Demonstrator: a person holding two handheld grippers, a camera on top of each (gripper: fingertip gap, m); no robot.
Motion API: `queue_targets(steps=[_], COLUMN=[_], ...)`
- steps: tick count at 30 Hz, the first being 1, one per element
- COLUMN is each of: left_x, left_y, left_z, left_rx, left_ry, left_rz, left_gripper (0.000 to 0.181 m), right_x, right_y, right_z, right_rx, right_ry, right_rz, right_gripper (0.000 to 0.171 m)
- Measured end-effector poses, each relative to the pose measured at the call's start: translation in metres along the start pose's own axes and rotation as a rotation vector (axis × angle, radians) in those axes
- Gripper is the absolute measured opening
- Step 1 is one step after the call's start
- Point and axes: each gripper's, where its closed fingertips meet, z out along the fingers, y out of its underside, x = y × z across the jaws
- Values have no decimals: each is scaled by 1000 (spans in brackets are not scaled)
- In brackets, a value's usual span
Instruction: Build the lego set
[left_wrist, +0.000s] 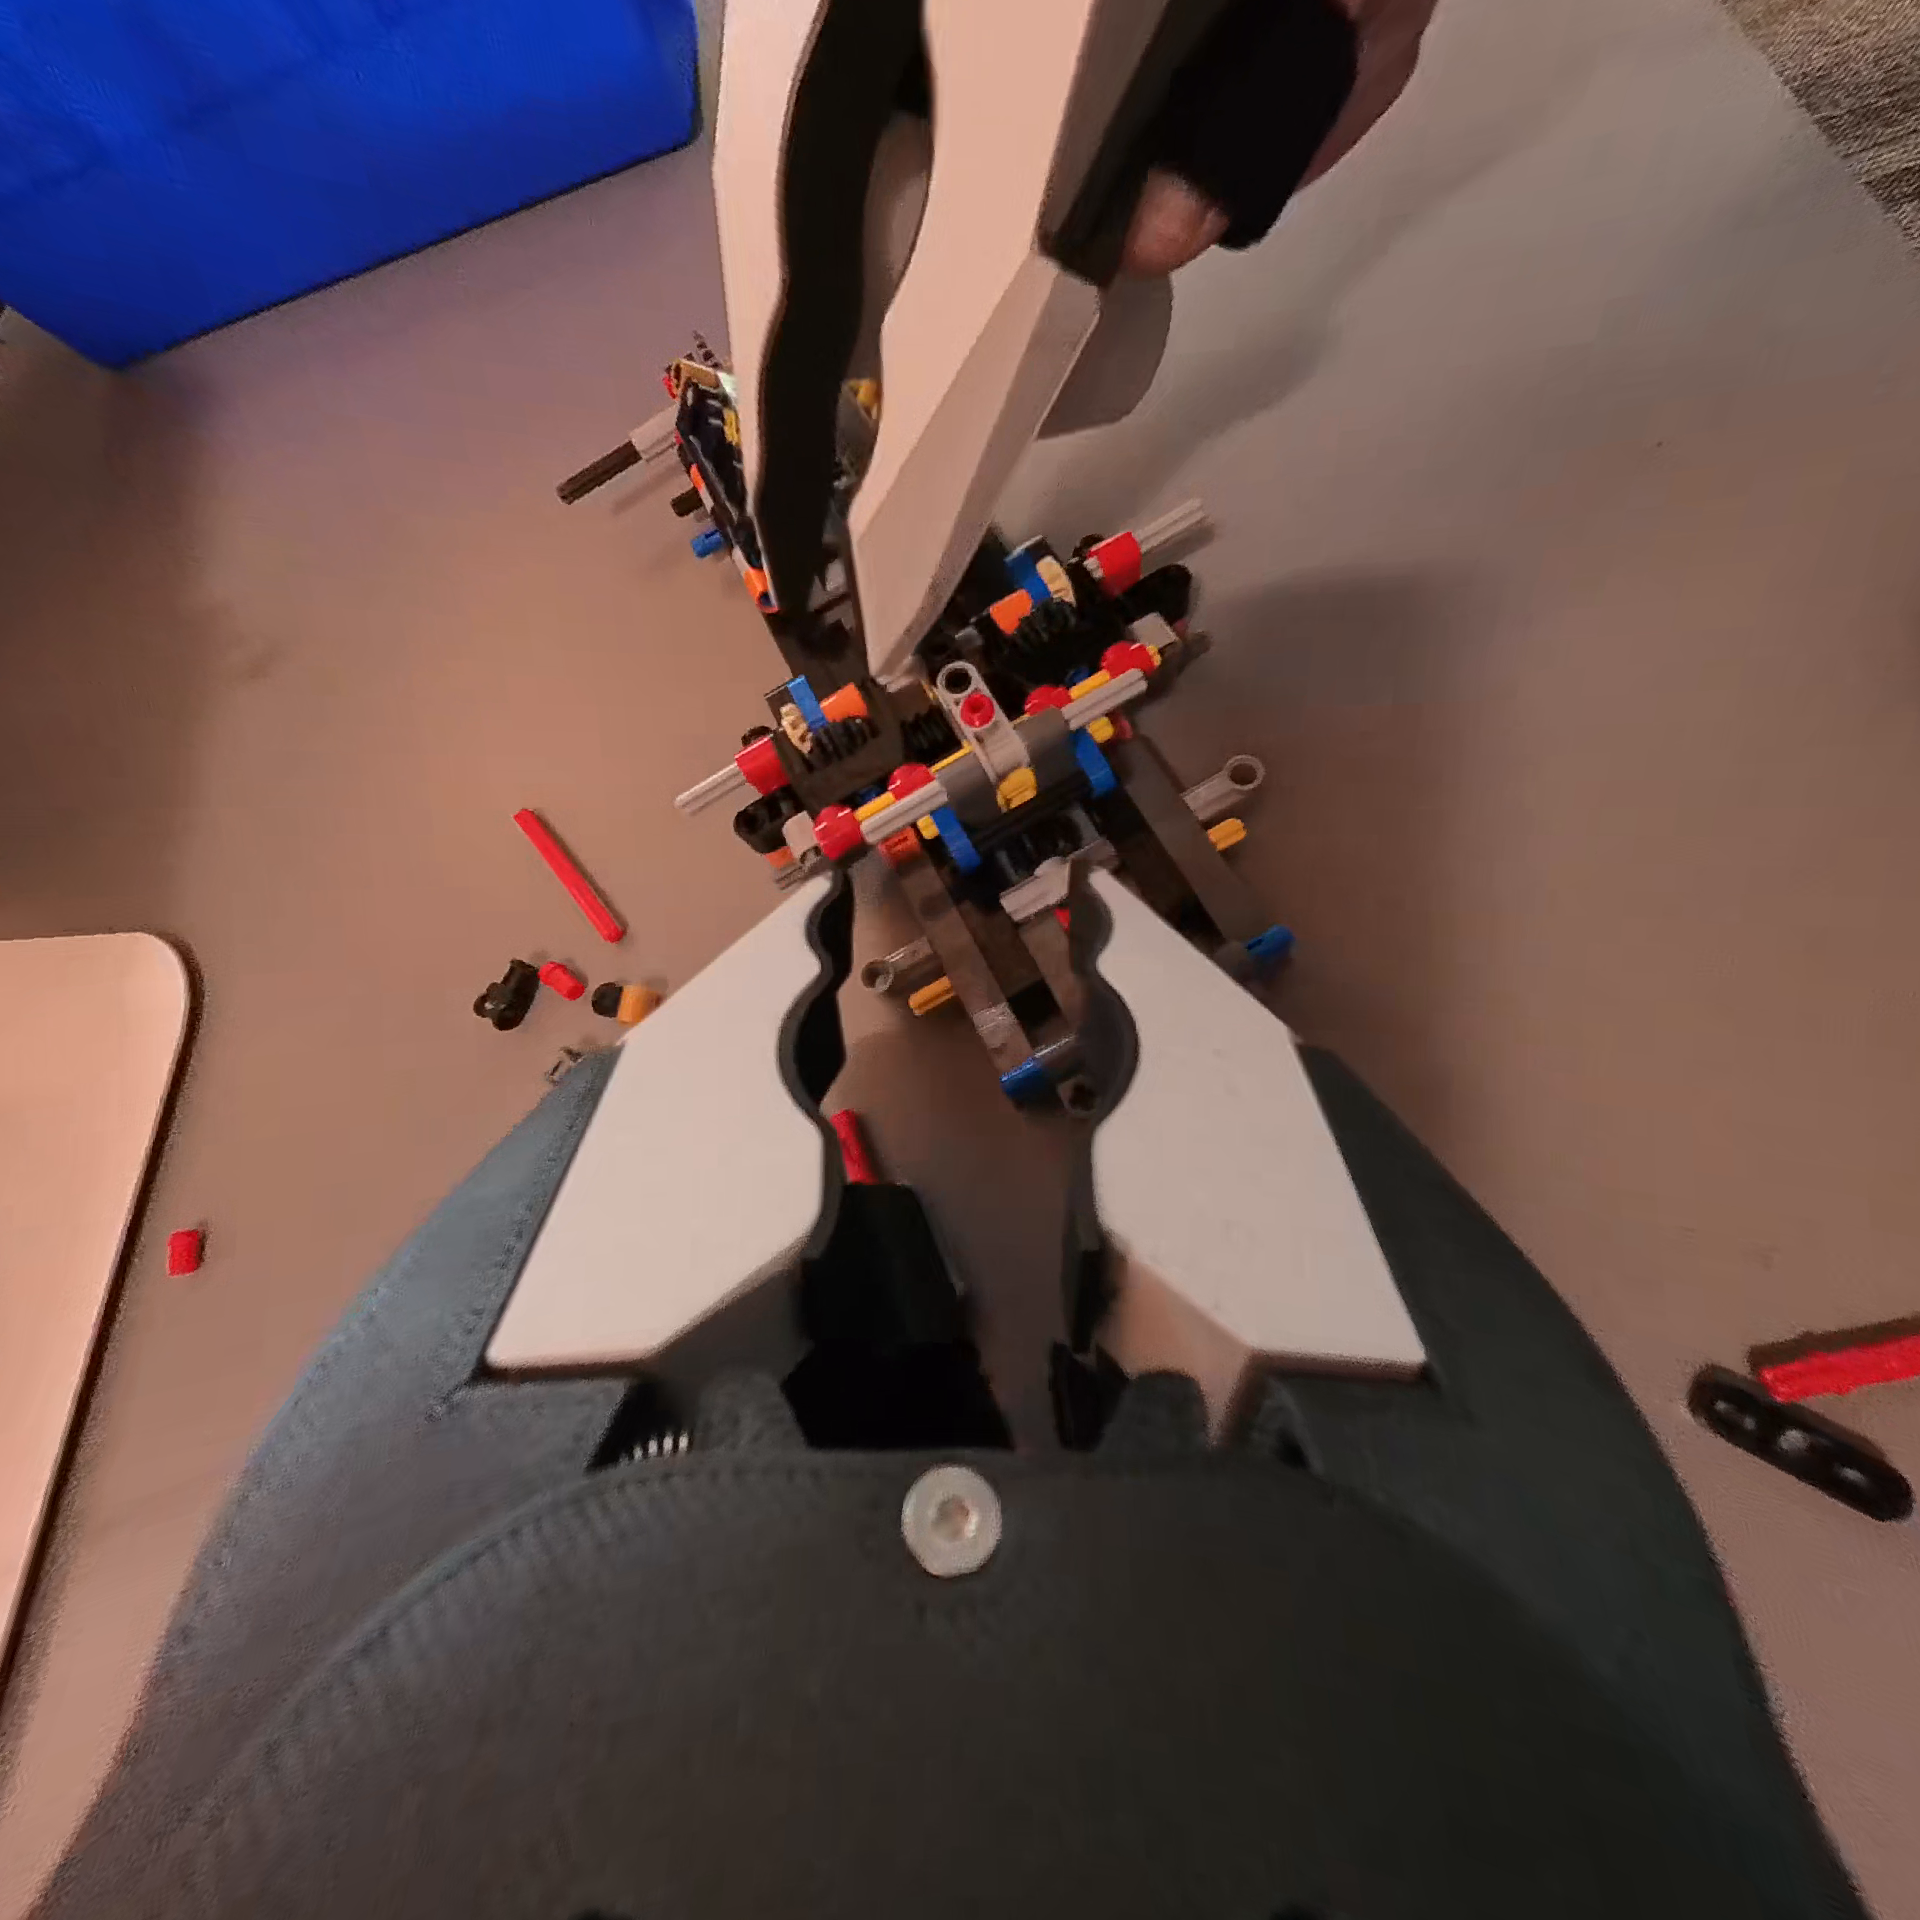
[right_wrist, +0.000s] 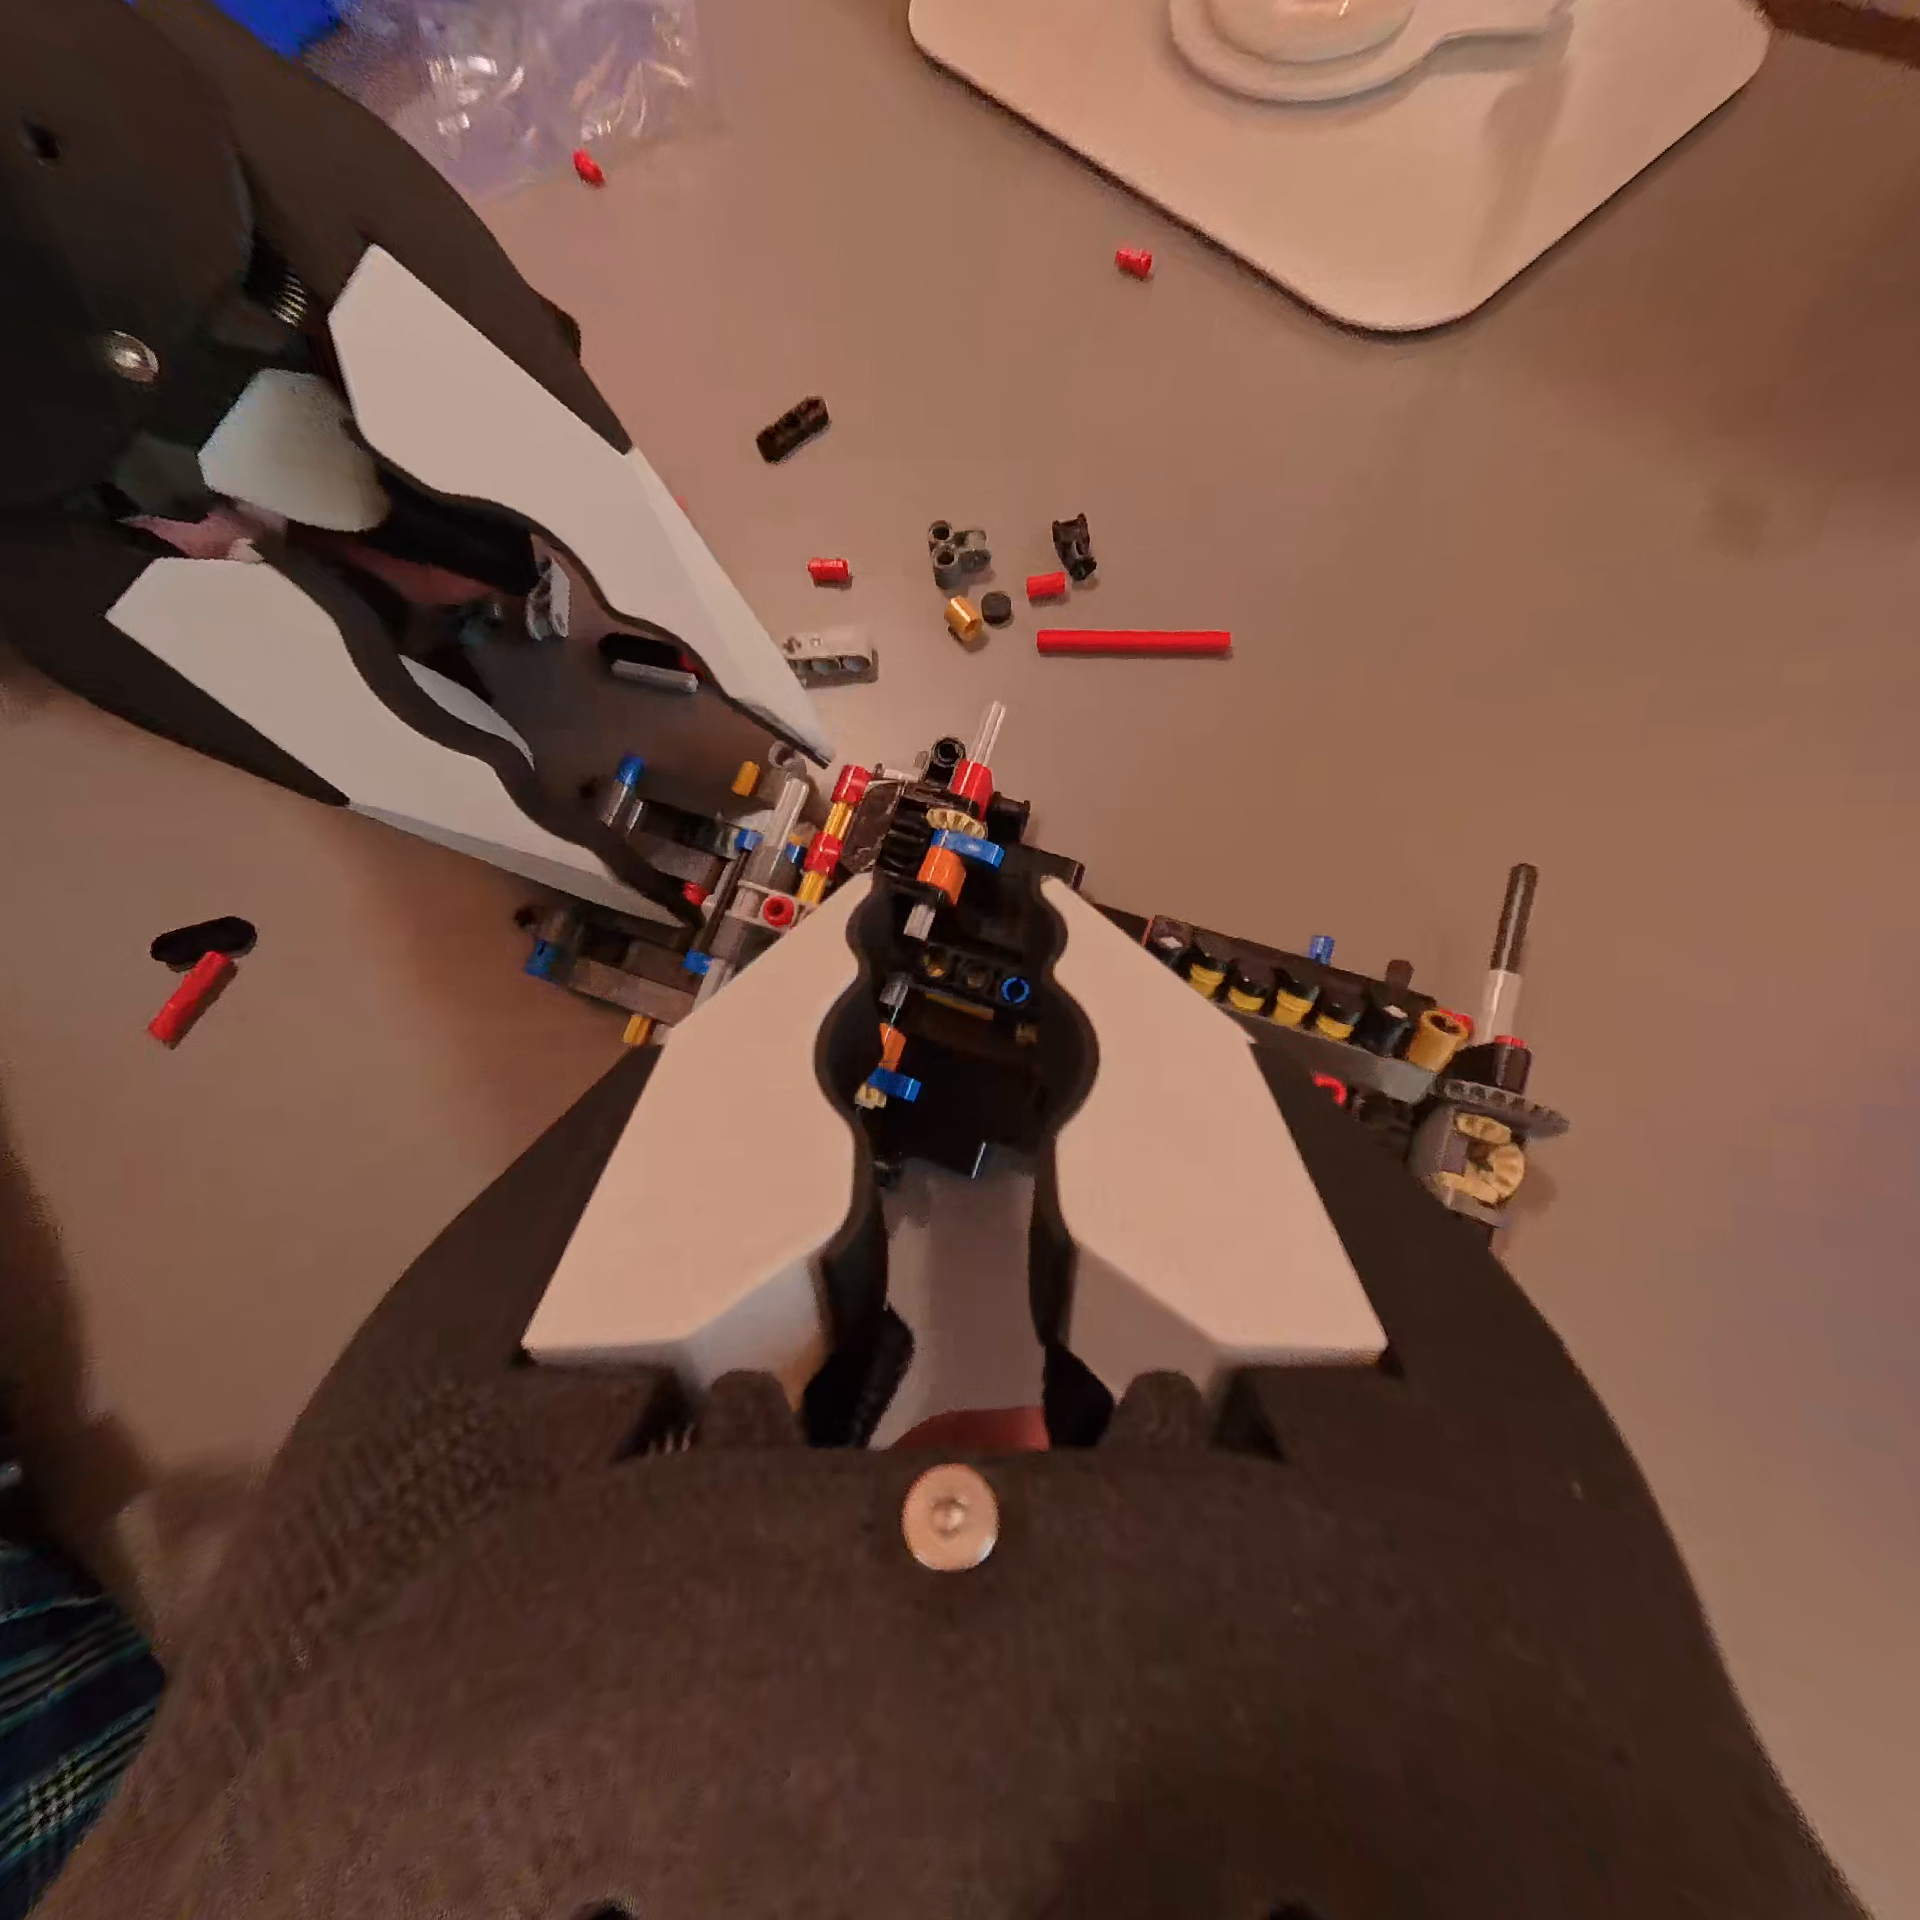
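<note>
Left wrist view looks down on a wide tan table (left_wrist: 1455, 623), with a blue box (left_wrist: 312, 156) at its far left corner. At the centre sits the lego set (left_wrist: 966, 769), a long dark frame of gears, red bushes and grey axles, its long axis running away from me and slightly leftward. My left claw (left_wrist: 966, 904) straddles its near end, fingers set against both flanks, pinching the frame. My right claw (left_wrist: 842, 634) comes in from the far side, pinching the far half of the lego set, so both hold it at once. A joining push would run along that long axis, I judge.

Loose pieces lie left of the frame: a red axle (left_wrist: 568, 875), then small red and black connectors. A black beam (left_wrist: 1792, 1444) lies at right.

Hidden: my fingers cover the contact points, and motion blur softens the frame's underside.
</note>
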Motion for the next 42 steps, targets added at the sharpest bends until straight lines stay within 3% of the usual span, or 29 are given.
queue_targets(steps=[7,21,25,31,35,38,42], left_x=[12,14,15,15,15,15,16], left_y=[-2,-5,-6,-6,-6,-6,-7], left_z=[2,4,5,5,5,5,6], left_rx=[6,20,24,24,24,25,25], left_ry=[22,4,-4,-6,-6,-7,-8], left_rz=[18,28,39,43,41,44,46], left_gripper=[23,22,21,21,21,21,21], right_x=[-1,1,10,9,6,2,-2], right_y=[3,1,-1,0,0,4,3], right_z=[9,10,8,11,12,11,9], right_rx=[-65,-232,-278,-323,-347,-377,-379], right_ry=[-71,-166,-154,-279,-335,-403,-479], right_rz=[28,-59,-120,-64,-59,-50,-62], right_gripper=[27,25,7,20,16,29,22])
